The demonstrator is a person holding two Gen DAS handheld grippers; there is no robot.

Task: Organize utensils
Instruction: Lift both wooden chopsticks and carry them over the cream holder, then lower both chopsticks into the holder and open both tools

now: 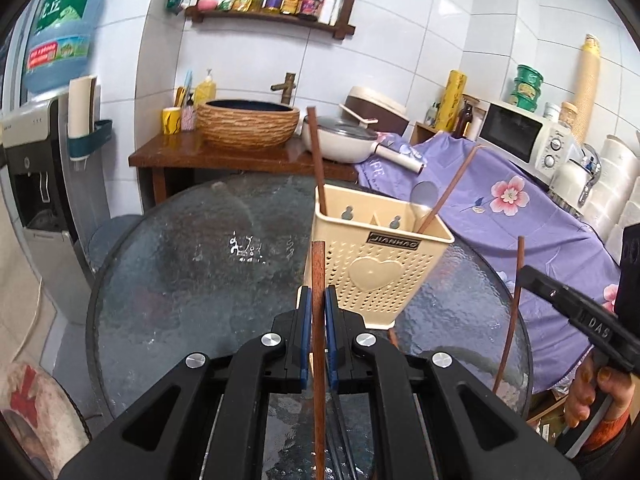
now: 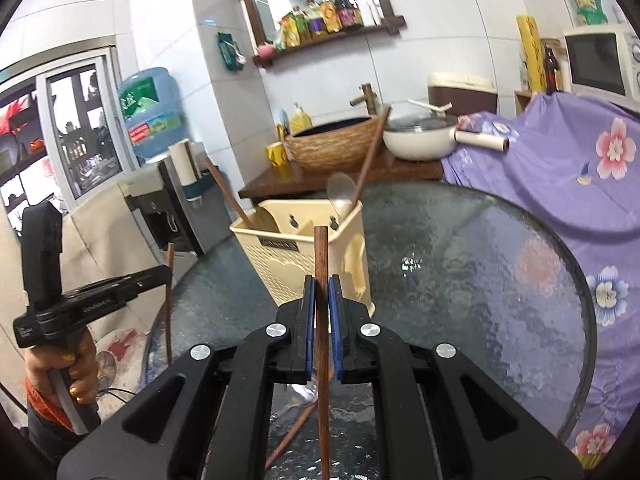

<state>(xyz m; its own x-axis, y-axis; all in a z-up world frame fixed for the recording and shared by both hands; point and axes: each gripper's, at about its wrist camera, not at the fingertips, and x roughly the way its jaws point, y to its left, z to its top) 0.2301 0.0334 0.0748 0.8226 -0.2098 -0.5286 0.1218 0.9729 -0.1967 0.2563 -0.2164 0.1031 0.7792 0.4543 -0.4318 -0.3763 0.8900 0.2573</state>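
A cream perforated utensil holder [image 1: 376,256] stands on the round glass table [image 1: 192,272]; it also shows in the right wrist view [image 2: 304,252]. Two brown chopsticks [image 1: 318,160] and a spoon [image 1: 424,196] stand in it. My left gripper [image 1: 319,300] is shut on an upright brown chopstick [image 1: 319,344], just in front of the holder. My right gripper [image 2: 321,292] is shut on another upright chopstick [image 2: 321,320], also near the holder. Each gripper shows in the other's view, the right one [image 1: 524,276] and the left one [image 2: 164,274]. One more chopstick [image 2: 292,436] lies on the table below.
A basket-style sink [image 1: 248,124] and a white pan [image 1: 340,140] sit on the wooden counter behind. A purple floral cloth [image 1: 520,216] covers furniture on the right, with a microwave [image 1: 528,136] behind. A water dispenser [image 1: 36,184] stands left.
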